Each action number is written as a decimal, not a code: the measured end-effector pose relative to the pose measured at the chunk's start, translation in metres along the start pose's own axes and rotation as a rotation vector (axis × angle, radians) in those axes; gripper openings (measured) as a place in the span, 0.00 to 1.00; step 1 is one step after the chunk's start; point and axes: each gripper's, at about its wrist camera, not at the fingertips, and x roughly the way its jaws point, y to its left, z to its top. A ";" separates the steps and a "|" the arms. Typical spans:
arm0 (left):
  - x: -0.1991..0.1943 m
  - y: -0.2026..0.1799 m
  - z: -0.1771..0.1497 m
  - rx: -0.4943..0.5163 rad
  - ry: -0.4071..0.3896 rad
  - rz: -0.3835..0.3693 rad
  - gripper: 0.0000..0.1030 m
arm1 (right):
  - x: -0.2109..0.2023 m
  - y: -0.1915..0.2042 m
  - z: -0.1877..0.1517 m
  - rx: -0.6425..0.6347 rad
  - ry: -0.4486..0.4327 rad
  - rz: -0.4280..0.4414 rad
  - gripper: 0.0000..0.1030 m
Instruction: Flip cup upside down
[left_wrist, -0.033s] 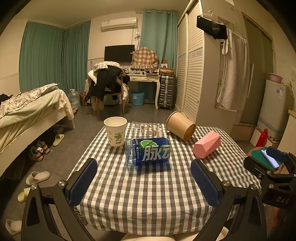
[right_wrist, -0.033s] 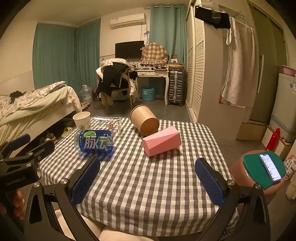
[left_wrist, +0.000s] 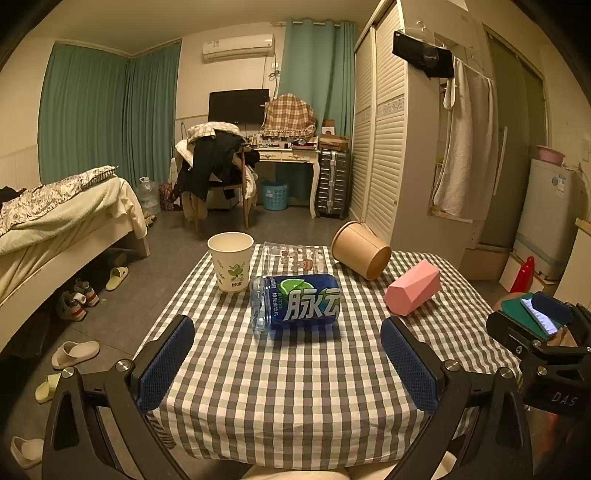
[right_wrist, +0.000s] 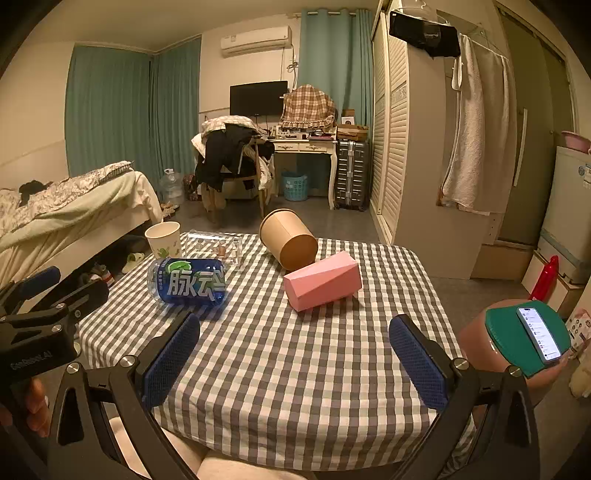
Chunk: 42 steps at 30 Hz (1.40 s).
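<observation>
Nothing grasped yet: left gripper and right gripper gape empty; next, reach the upright cup behind the bottle

Black angular tongs with blue textured pads, silver screws, bare-skinned hand

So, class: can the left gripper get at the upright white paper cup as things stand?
Probably yes. The left gripper is open, and the white paper cup stands at the table's far left, with the lying blue bottle beside that path, not across it.

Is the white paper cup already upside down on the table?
No, the white paper cup stands upright, its open mouth facing up.
</observation>
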 end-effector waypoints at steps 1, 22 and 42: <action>0.001 0.001 -0.001 -0.001 0.001 -0.002 1.00 | 0.000 0.000 0.000 0.000 0.000 0.002 1.00; 0.002 -0.002 0.002 -0.004 0.008 -0.001 1.00 | 0.004 -0.002 -0.002 0.011 0.009 0.013 1.00; 0.003 -0.002 0.001 -0.005 0.011 -0.001 1.00 | 0.005 -0.003 -0.004 0.012 0.013 0.011 1.00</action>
